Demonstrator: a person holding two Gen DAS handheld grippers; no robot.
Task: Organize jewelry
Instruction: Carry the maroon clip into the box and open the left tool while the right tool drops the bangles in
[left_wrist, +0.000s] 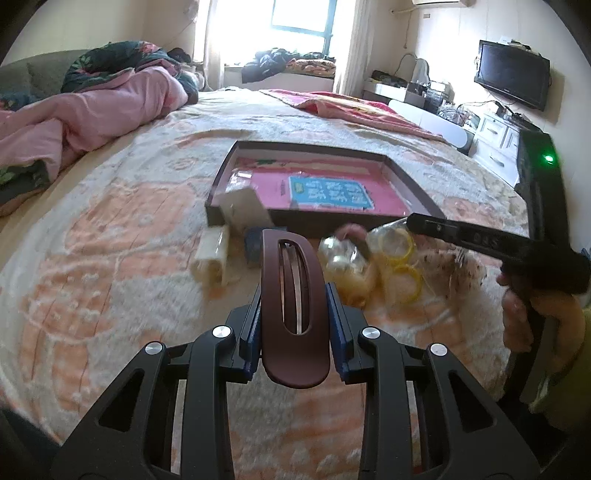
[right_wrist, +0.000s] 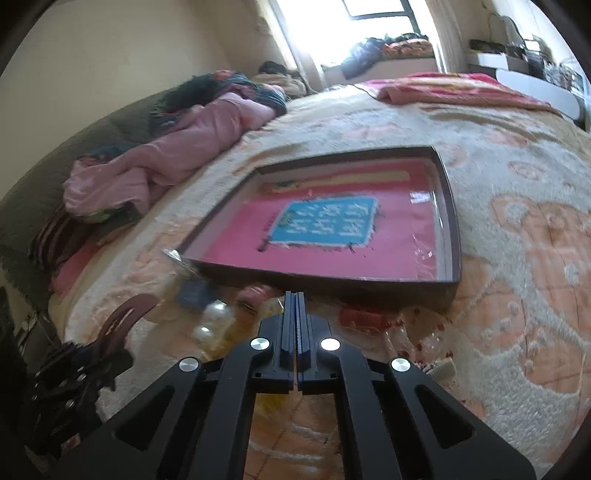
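My left gripper (left_wrist: 294, 301) is shut on a long brown hair clip (left_wrist: 293, 354), held upright above the bed; the clip also shows in the right wrist view (right_wrist: 123, 319). Beyond it lies a pile of jewelry in clear bags: yellow bangles (left_wrist: 400, 258), pearl-like beads (left_wrist: 338, 256) and a pink piece (left_wrist: 352, 232). A shallow dark box (left_wrist: 221, 177) with a pink base and a blue label lies behind the pile; its rim also shows in the right wrist view (right_wrist: 452, 221). My right gripper (right_wrist: 295, 295) is shut and empty, above the pile near the box's front wall.
A small white box (left_wrist: 245, 208) leans at the dark box's left front corner, with a cream item (left_wrist: 212, 254) and a blue item (left_wrist: 253, 242) beside it. Pink bedding (left_wrist: 92, 110) is heaped at the left. A TV (left_wrist: 513, 74) and white drawers (left_wrist: 498, 144) stand at right.
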